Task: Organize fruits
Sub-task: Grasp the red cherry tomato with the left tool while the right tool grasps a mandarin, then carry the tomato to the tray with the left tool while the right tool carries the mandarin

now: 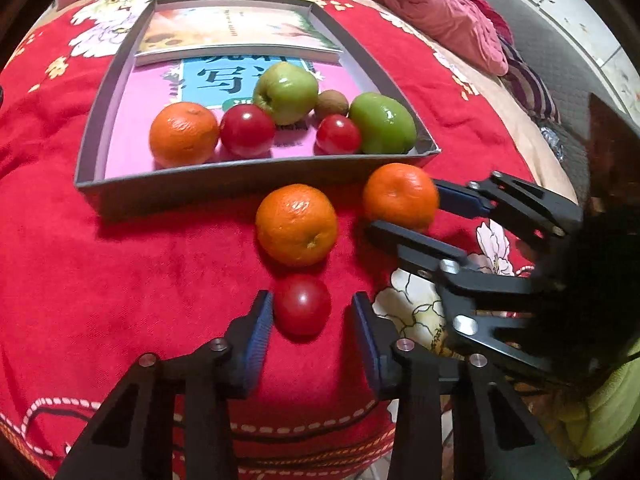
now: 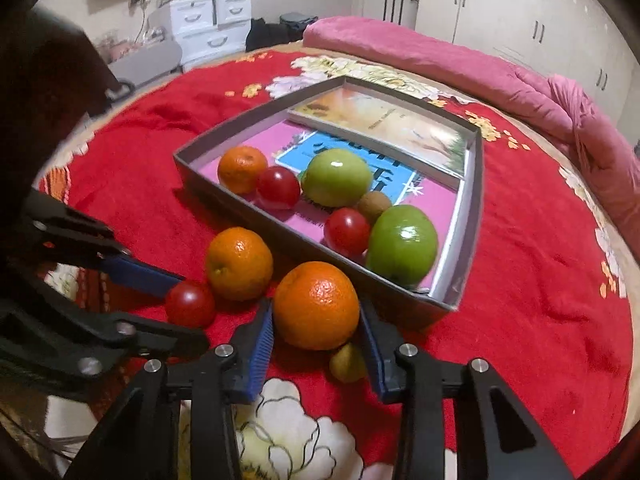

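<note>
Two oranges (image 1: pixel 296 224) (image 1: pixel 400 196), a red tomato (image 1: pixel 302 305) and a small kiwi (image 2: pixel 347 362) lie on the red bedspread. Inside the grey box (image 1: pixel 256 178) sit an orange, two tomatoes, two green apples and a kiwi.

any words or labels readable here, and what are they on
"写": one large dark character on the blue panel of the pink book lying in the grey box; the characters beside it are cut off or hidden by the green apple.
Small line of print on the pale book at the far end of the box: too small and blurred to read.
Small print on the pink book's cover near the tomatoes: blurred, unreadable.
Nothing readable on the fruit or the red blanket.
</note>
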Available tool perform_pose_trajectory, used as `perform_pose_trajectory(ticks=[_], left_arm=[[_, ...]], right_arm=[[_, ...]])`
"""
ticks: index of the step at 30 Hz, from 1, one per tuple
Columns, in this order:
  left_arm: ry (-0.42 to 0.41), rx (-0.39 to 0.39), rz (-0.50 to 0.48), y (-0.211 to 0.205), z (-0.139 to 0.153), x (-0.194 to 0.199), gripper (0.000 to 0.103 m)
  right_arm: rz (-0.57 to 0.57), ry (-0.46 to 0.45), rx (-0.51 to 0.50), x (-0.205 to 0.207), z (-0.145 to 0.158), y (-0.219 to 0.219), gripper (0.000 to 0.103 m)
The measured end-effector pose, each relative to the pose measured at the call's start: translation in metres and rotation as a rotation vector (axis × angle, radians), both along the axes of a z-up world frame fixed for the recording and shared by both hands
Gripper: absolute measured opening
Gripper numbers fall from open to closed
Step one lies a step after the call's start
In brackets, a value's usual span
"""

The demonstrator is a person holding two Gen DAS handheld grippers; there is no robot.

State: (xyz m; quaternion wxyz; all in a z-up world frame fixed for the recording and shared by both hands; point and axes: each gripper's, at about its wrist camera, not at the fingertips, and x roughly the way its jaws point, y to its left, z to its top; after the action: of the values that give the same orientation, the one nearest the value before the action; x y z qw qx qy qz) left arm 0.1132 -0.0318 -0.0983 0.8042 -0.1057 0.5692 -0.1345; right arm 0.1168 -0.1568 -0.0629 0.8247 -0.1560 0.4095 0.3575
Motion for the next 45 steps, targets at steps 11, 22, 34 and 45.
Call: perform_pose_trajectory(ticks=[11,22,34,45], left_arm=[[0.0,-0.028,0.047,0.014,0.003,0.003,0.029],[-0.154,-0.005,0.128,0.04,0.069,-0.001,0.029],[-0.247,-0.003,0.192,0.058,0.107,0.01,0.029],[-0.24,0.029,0.184,0.043,0.097,0.033,0.029]], right_arm=[[-0.02,0.021,0.192,-0.005,0.029,-0.016,0.04],[-0.066,0.003,0.303,-0.002,0.049,-0.027,0.04],[-0.095,-0.042,0.343,0.005,0.066,-0.03,0.04],[-0.105,-0.047,0.349,0.017,0.069,-0.021,0.04]])
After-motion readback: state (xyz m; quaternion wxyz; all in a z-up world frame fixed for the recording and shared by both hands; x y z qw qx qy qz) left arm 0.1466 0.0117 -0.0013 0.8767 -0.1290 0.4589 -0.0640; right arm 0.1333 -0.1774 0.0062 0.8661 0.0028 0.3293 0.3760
